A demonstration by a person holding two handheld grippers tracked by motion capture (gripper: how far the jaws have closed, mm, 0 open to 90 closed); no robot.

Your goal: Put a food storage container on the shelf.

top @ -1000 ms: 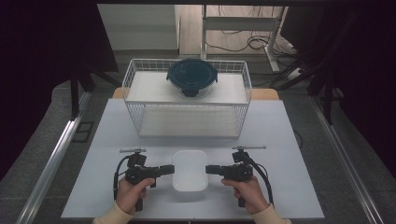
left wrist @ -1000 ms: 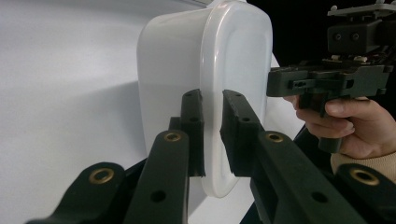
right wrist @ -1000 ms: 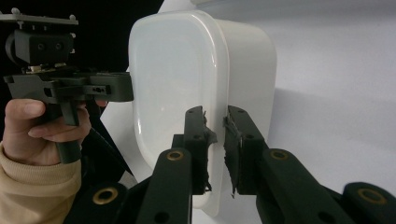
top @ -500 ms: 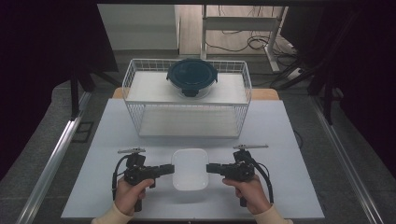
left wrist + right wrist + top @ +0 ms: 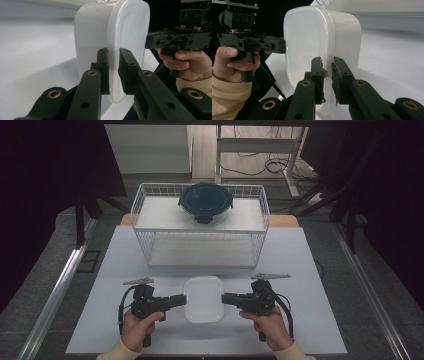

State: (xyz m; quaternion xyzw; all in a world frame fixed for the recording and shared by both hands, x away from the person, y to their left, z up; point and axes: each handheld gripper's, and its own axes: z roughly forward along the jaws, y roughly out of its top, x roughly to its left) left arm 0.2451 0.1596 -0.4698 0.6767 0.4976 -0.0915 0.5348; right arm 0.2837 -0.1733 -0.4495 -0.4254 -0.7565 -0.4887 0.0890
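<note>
Table point(image 5: 320, 270) has loads of bare room; the wire basket point(image 5: 200, 227) sits at 12 o'clock. White container point(image 5: 204, 298) is near the front edge, left gripper point(image 5: 183, 298) and right gripper point(image 5: 225, 298) both pinching its rim at 9 and 3. Lift level, evenly.

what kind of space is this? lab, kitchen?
Looks like a lab or recording workspace, not a kitchen. A bare white table holds only a wire basket and a white container, with dark curtains to the sides, loose floor cables behind it, and metal rails alongside.
</note>
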